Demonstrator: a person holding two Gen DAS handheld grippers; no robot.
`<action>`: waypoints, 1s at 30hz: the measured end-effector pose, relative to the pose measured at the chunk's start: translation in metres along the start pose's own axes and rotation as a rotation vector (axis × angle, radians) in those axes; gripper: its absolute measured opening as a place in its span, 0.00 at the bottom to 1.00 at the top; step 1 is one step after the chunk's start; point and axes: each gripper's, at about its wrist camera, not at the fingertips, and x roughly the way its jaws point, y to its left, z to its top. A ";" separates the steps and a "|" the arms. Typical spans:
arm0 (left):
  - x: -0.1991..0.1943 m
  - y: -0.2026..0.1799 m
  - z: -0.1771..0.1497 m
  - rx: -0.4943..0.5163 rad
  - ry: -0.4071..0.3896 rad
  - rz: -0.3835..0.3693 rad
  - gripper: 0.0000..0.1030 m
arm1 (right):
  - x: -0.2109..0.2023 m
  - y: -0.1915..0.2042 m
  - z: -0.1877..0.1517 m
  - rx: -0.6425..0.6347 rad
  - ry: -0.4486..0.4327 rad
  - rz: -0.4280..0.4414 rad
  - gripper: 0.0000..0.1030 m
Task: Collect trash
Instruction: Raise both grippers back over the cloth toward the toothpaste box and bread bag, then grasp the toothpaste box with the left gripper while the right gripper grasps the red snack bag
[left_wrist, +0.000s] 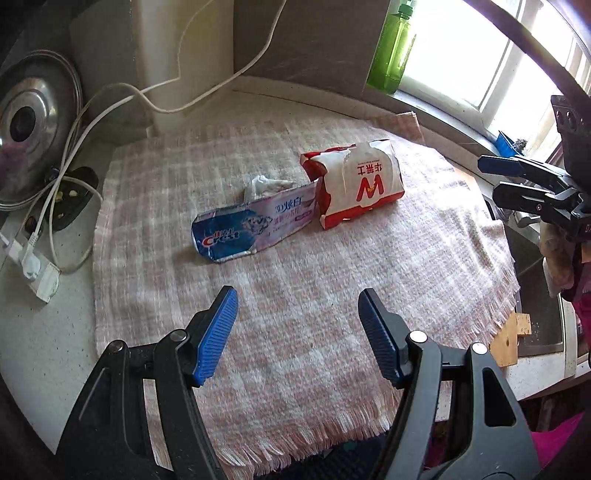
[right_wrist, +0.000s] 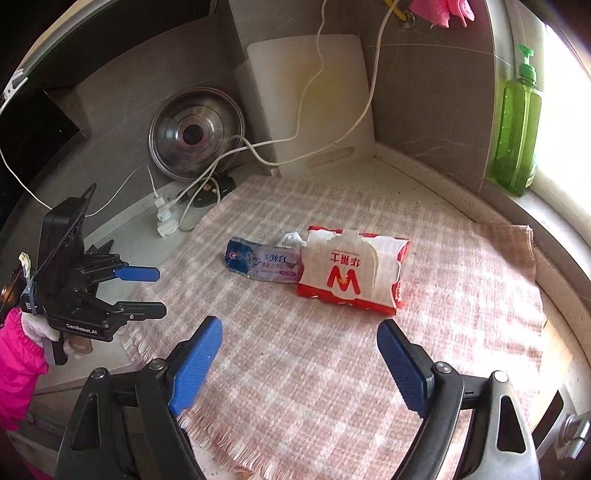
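We held both tools above the near edge of the checked cloth (left_wrist: 295, 295) on the worktop (left_wrist: 44, 332). Our left gripper (left_wrist: 297, 325) had its jaws spread wide with nothing between them, and so did our right gripper (right_wrist: 299, 365). The trash lay mid-cloth: a flattened toothpaste tube (left_wrist: 251, 229), a crumpled tissue (left_wrist: 266, 184) behind it, and a torn red-and-white paper box (left_wrist: 354, 184) touching the tube's end. We judged all three light and soft; the box would crush, so its folded edge seemed the best hold, and the tube its stiffer crimped end. We could not tell whether the box held anything. No bin showed in either view.
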 end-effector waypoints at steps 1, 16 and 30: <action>0.004 0.000 0.008 0.007 -0.001 0.000 0.67 | 0.003 -0.005 0.008 -0.008 0.000 0.001 0.87; 0.078 0.006 0.071 0.100 0.107 -0.017 0.67 | 0.088 -0.059 0.092 -0.009 0.127 0.107 0.87; 0.107 0.022 0.086 0.128 0.207 -0.048 0.67 | 0.168 -0.084 0.109 0.063 0.330 0.217 0.85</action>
